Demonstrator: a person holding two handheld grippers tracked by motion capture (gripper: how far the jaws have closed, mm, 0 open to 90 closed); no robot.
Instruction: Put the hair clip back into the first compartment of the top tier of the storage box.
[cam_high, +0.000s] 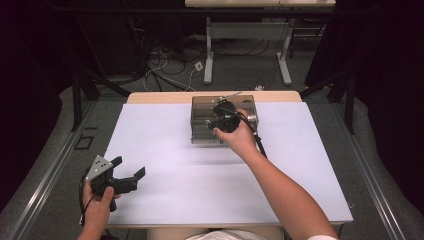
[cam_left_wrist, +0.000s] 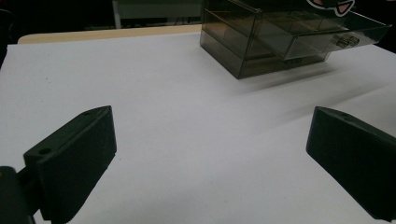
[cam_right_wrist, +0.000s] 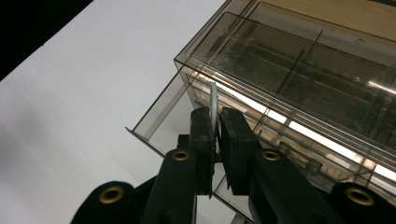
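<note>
Right tongs clenched on a thin, stiff, light plate above the smoky plastic drawer box at upper centre; left tongs released, lower left.

High view: above person's side, facing forward and down over tabletop. Left gripper view: low, well back from drawer box. Right gripper view: close above same box.

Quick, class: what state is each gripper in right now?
Left gripper: open, holding nothing, above the white table.
Right gripper: shut on a thin flat white piece over the smoky drawer box.
</note>
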